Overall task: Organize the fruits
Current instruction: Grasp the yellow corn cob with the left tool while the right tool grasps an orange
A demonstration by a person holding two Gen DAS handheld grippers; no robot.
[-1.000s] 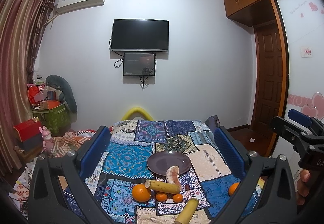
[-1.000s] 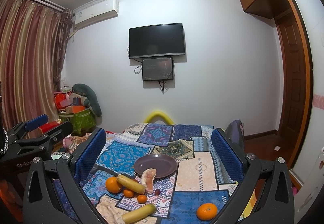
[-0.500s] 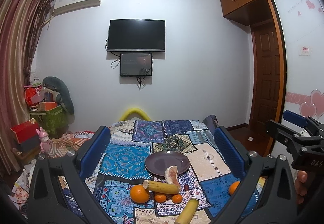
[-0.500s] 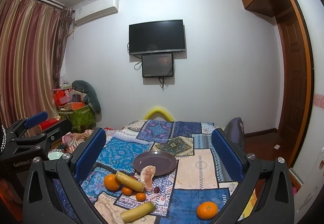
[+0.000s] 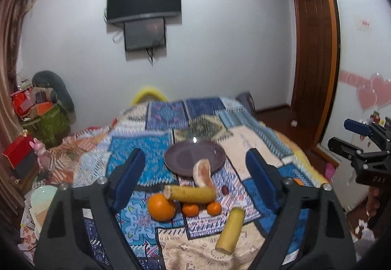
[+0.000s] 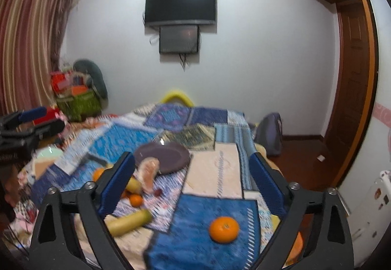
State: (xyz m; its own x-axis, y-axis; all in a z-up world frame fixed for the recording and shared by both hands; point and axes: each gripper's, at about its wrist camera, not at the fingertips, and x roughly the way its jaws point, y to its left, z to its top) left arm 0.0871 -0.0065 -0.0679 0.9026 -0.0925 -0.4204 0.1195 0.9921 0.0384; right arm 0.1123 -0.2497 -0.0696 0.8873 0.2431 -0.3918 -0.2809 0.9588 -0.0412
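A dark purple plate [image 5: 194, 157] sits mid-table on a patchwork cloth. A pomelo slice [image 5: 202, 172] leans on its near rim. In front lie a banana piece [image 5: 190, 193], a large orange [image 5: 160, 207], two small tangerines [image 5: 190, 209] and a second banana piece [image 5: 231, 231]. My left gripper [image 5: 193, 177] is open and empty above these fruits. My right gripper [image 6: 191, 180] is open and empty, above a lone orange [image 6: 223, 229] on the blue patch. The plate [image 6: 162, 154] also shows in the right wrist view.
The patchwork cloth [image 5: 151, 145] covers the whole table. A small dark fruit [image 5: 224, 189] lies right of the banana. Boxes and a green bin [image 5: 48, 121] stand at left, a wooden door [image 5: 315, 74] at right, a TV [image 5: 144, 0] on the wall.
Both grippers have tilted down and moved closer to the table, so the fruits look larger. The right gripper has swung right, over the lone orange. Both stay open.
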